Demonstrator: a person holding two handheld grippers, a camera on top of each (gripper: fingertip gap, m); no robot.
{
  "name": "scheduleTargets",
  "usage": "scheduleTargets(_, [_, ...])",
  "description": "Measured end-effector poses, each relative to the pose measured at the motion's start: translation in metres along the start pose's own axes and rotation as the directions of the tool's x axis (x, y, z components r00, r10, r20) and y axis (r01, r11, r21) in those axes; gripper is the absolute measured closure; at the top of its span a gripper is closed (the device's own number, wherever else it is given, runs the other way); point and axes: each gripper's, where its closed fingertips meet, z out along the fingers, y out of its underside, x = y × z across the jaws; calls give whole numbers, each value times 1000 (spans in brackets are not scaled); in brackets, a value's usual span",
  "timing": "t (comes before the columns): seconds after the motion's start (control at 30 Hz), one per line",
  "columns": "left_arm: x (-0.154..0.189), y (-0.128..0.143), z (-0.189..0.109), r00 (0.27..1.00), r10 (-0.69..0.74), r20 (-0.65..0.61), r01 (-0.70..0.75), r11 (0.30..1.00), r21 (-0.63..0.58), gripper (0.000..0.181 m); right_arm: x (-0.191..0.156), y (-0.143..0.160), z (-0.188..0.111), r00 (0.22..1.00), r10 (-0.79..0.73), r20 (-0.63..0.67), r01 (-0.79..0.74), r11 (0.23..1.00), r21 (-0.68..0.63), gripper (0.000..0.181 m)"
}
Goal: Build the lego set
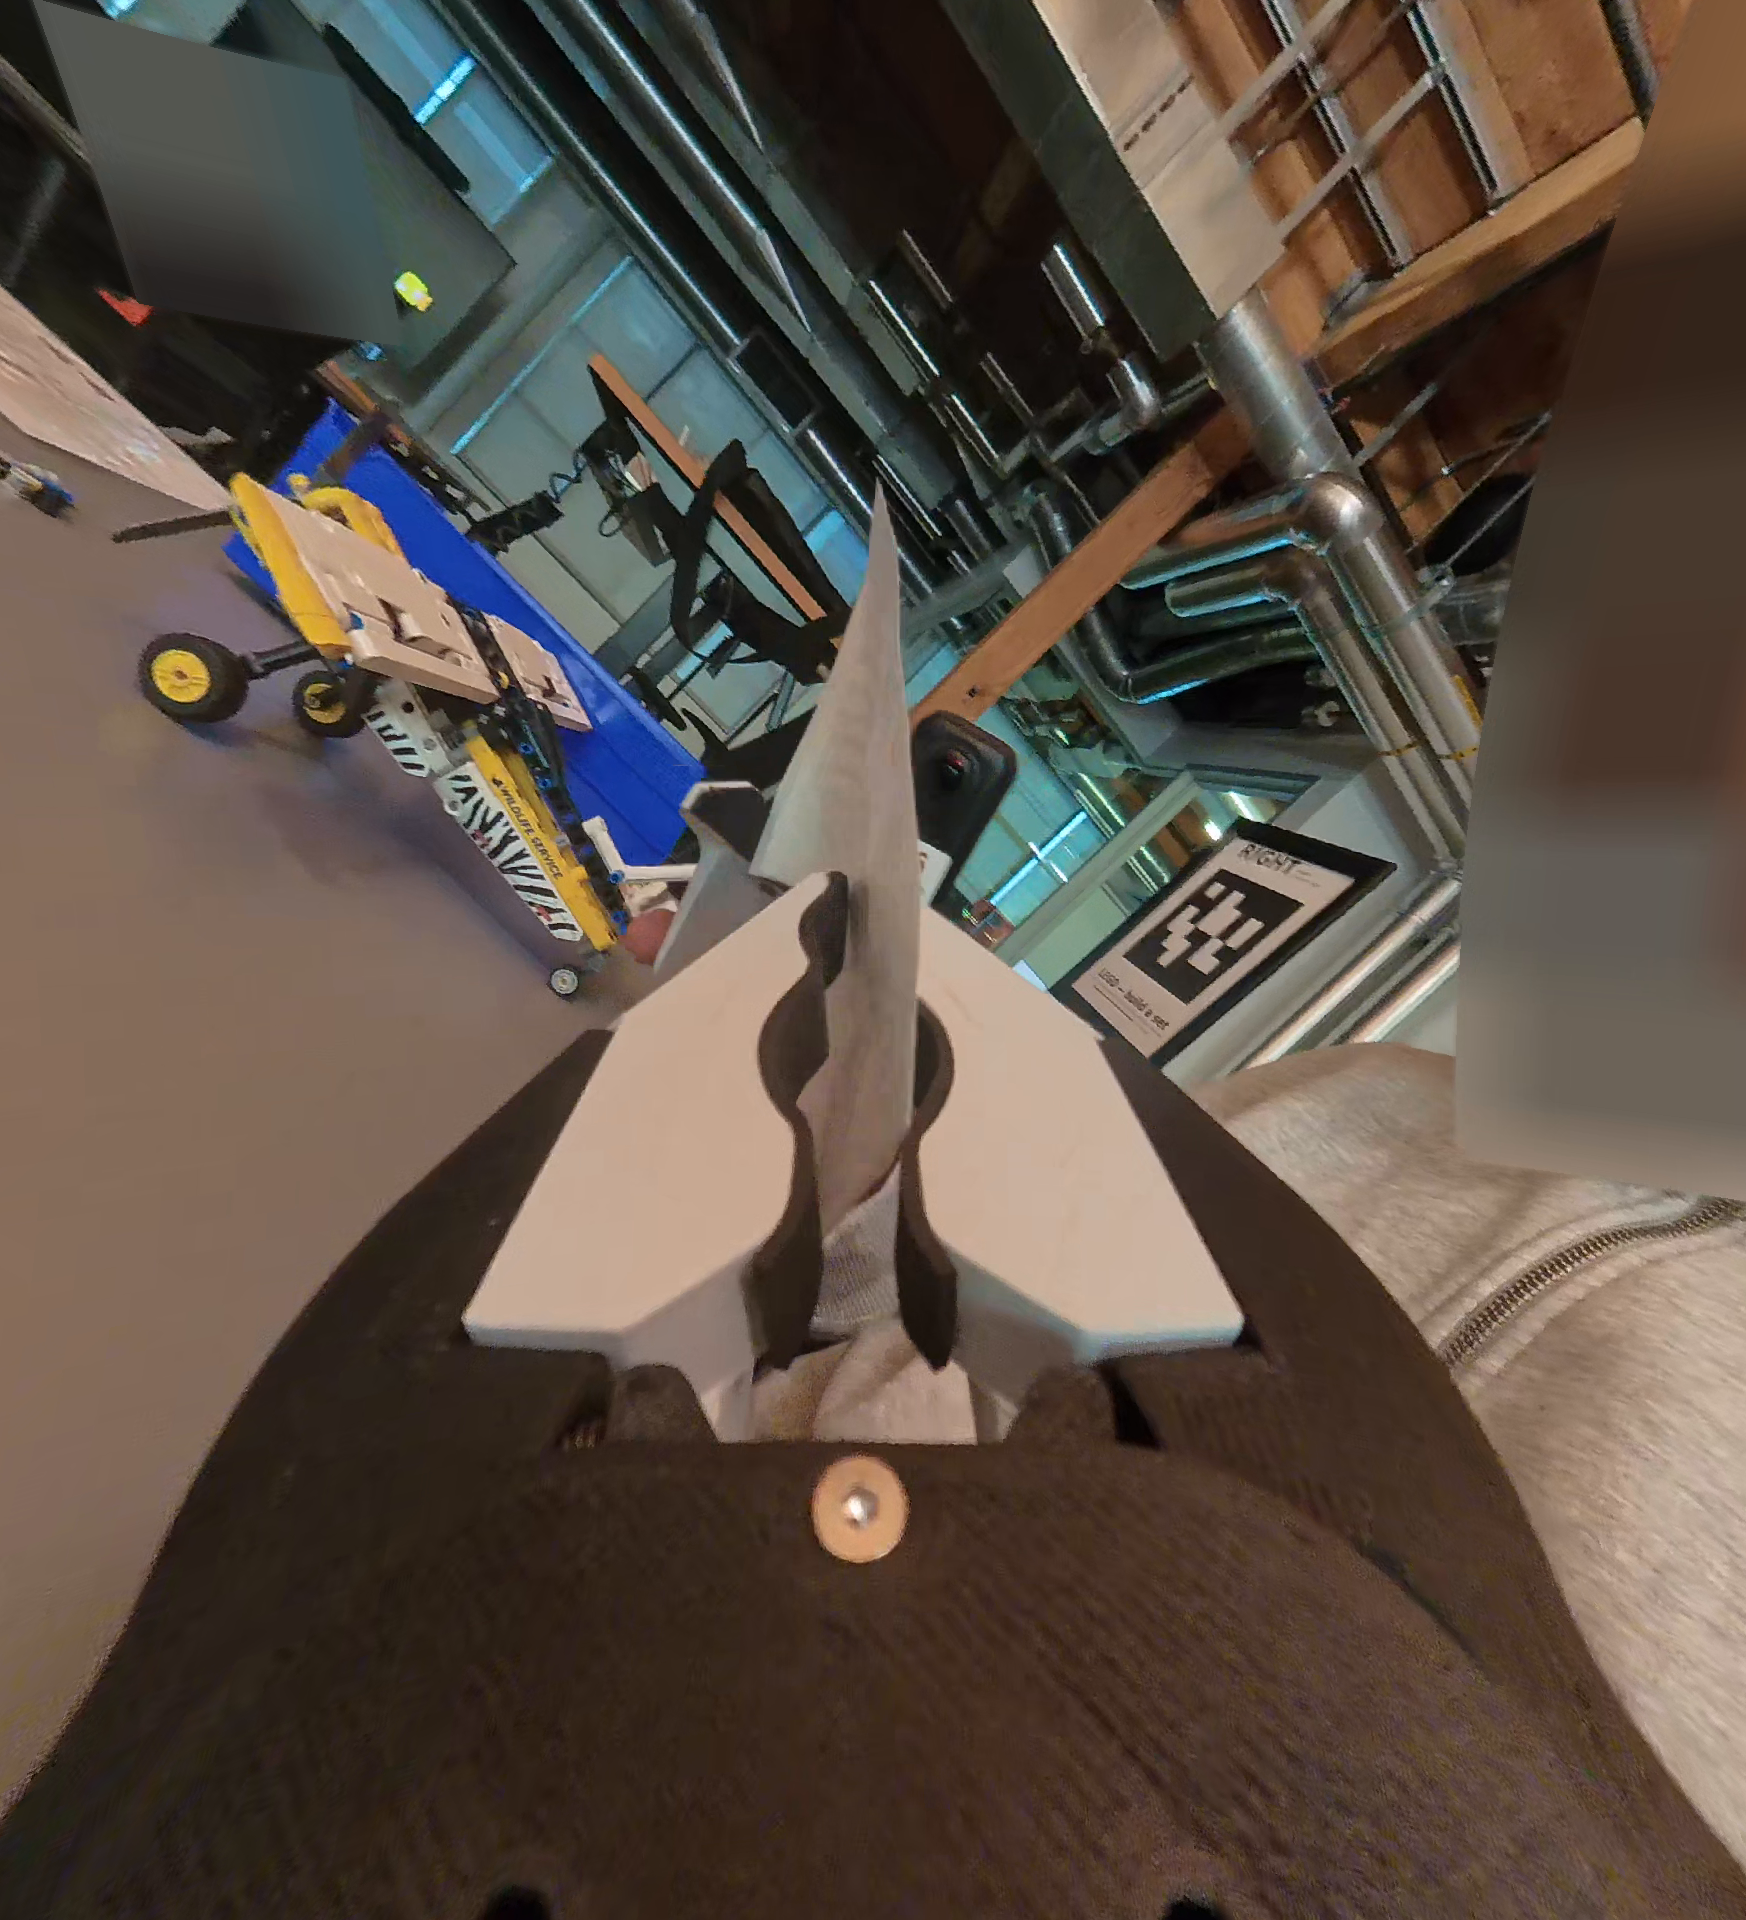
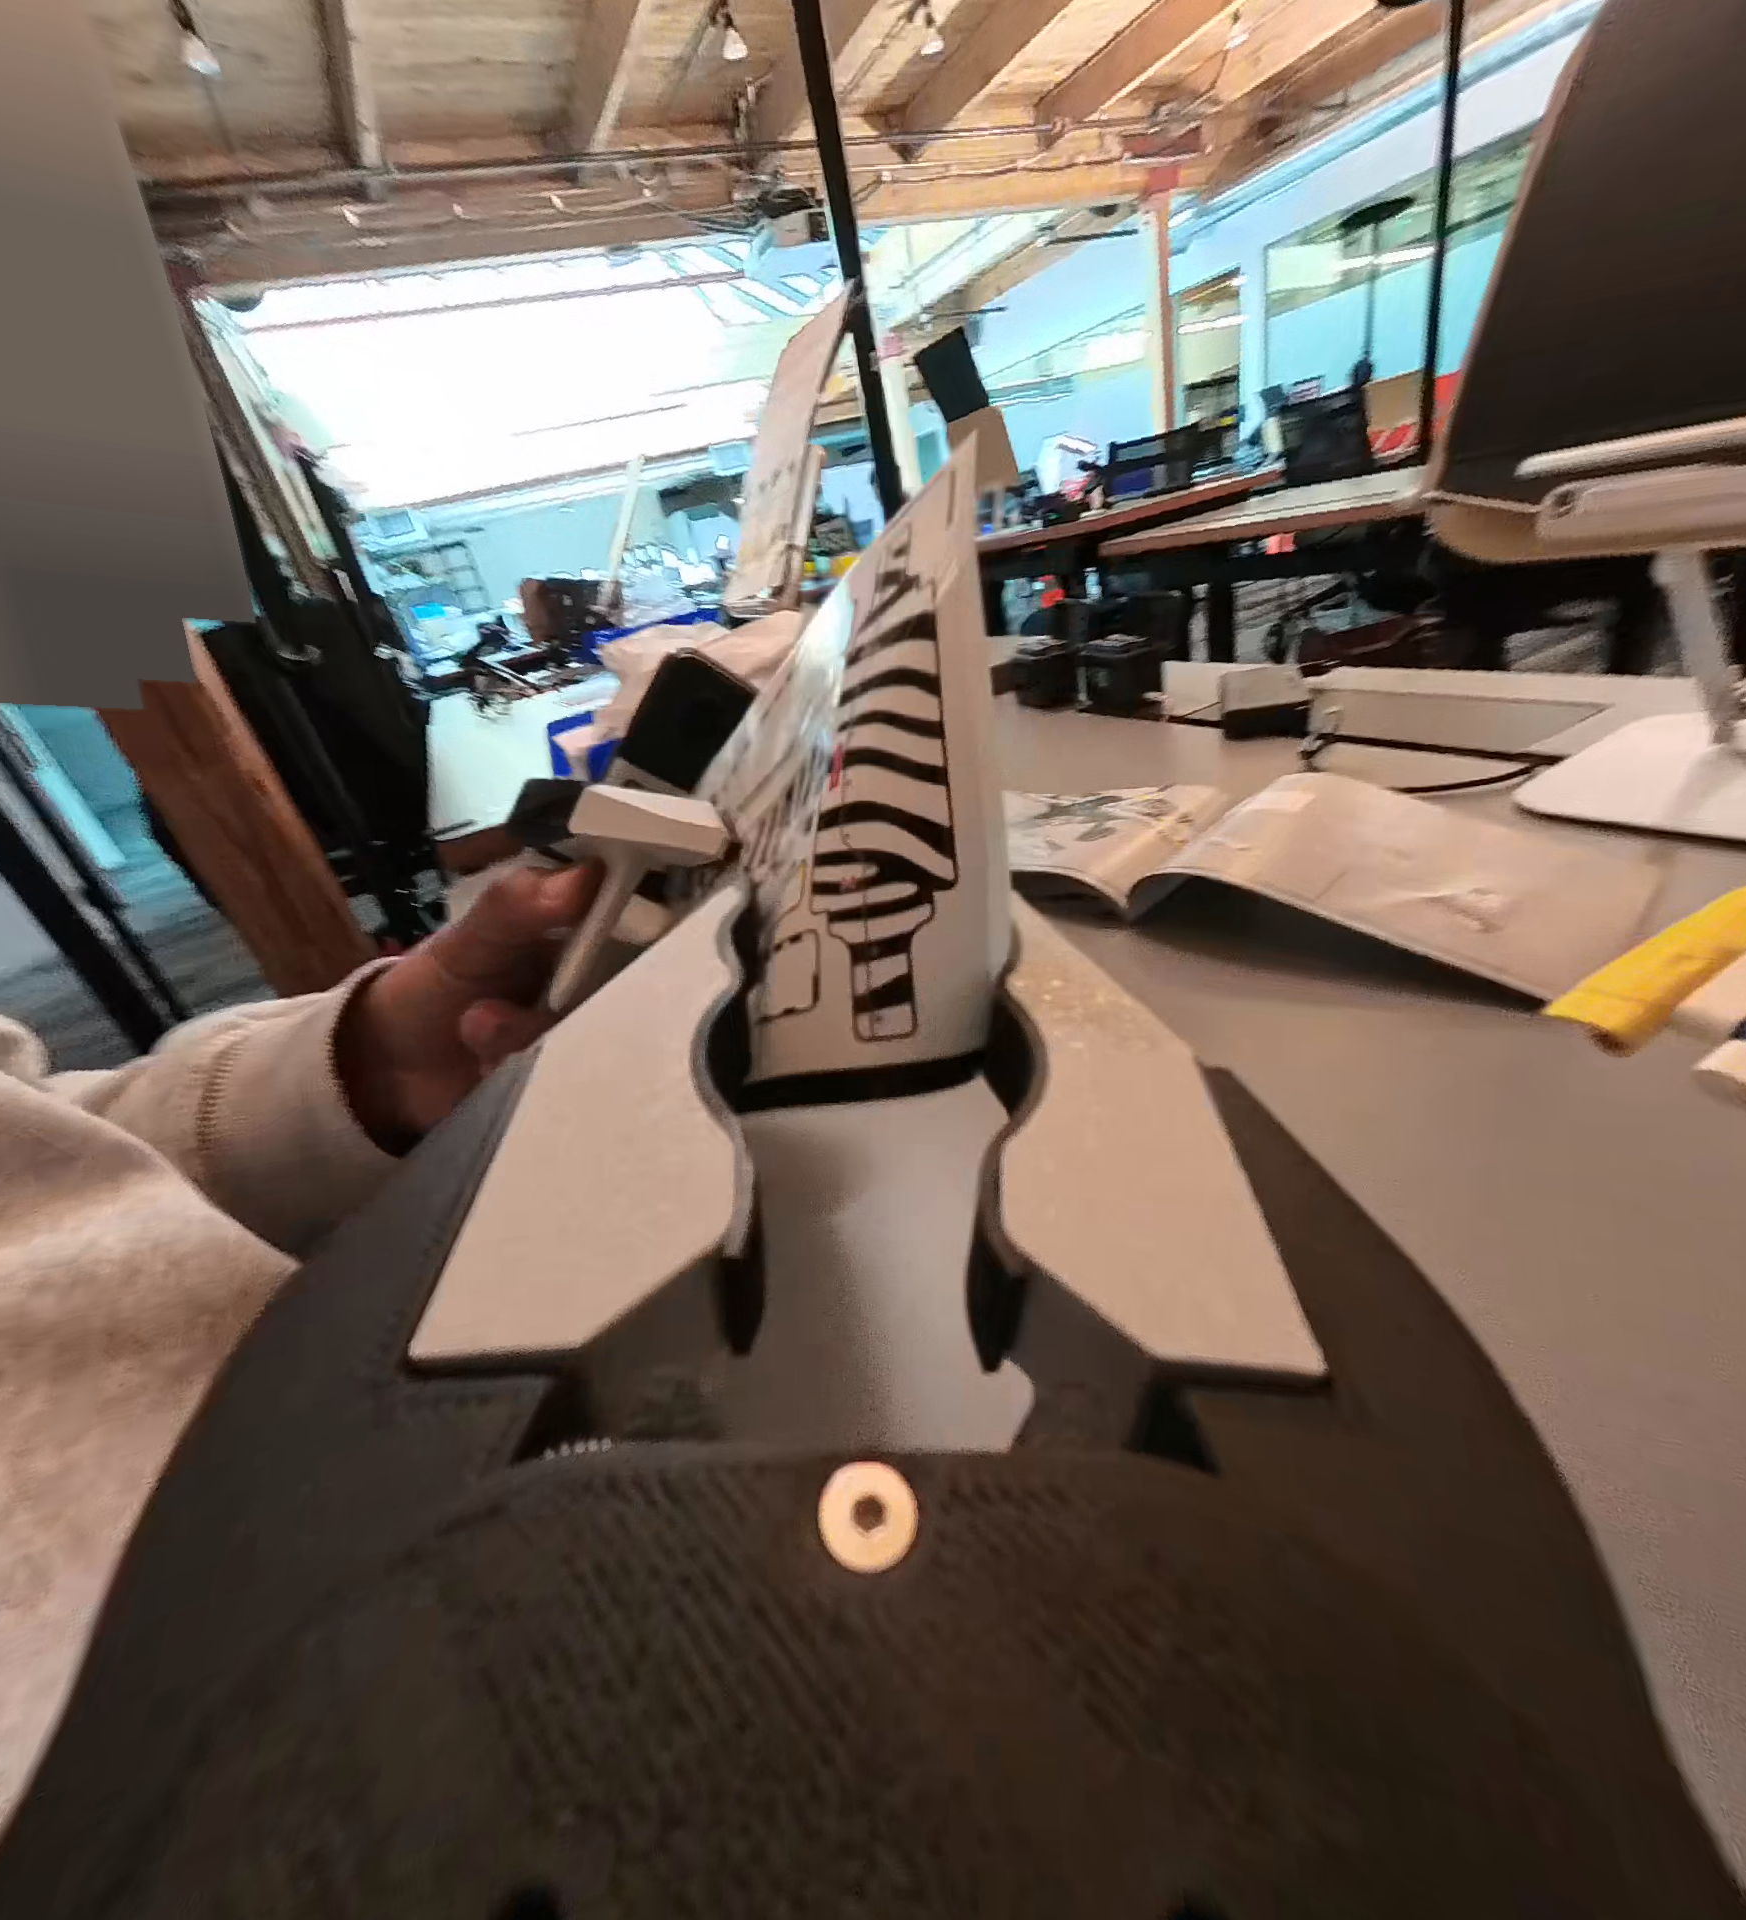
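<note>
The left gripper (image 1: 864, 914) is pinching the thin, floppy sticker sheet (image 2: 890, 790) edge-on above the table (image 1: 121, 1039), while the right gripper (image 2: 874, 935), jaws parted, is straddling its lower edge; being light and crease-prone, it wants holding by the bare margin.

wrist views, close, sharing sticker sheet (image 1: 864, 831)

Sticker sheet (image 1: 864, 935) edge-on, print hidden
</note>
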Motion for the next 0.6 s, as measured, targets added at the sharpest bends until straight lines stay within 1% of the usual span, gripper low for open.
scheduleTargets(0.03, [1,3,2,1000,2,-8,-2,1000,-17,176,-2,-1,-1,999,32,32,-32,999,3,149])
scheduleTargets(0.1, [2,9,5,1000,16,-11,-17,998,-59,174,-4,-4,-3,992,97,77,-98,995,15,154])
scheduleTargets(0.13, [3,11,6,999,32,-11,-33,997,-69,180,-4,-5,-4,987,126,99,-128,992,20,157])
scheduleTargets(0.27, [4,9,6,997,75,-10,-76,995,-64,181,-7,-4,-5,959,225,173,-228,974,-2,158])
scheduleTargets(0.43, [3,9,5,995,96,-6,-96,994,-58,181,-11,0,-4,934,285,218,-283,958,-39,160])
scheduleTargets(0.53, [3,9,5,995,97,-7,-97,993,-60,176,-15,3,-3,924,298,239,-289,954,-72,162])
scheduleTargets(0.6, [4,11,5,994,109,-11,-110,991,-71,181,-17,4,-3,922,301,245,-289,954,-86,163])
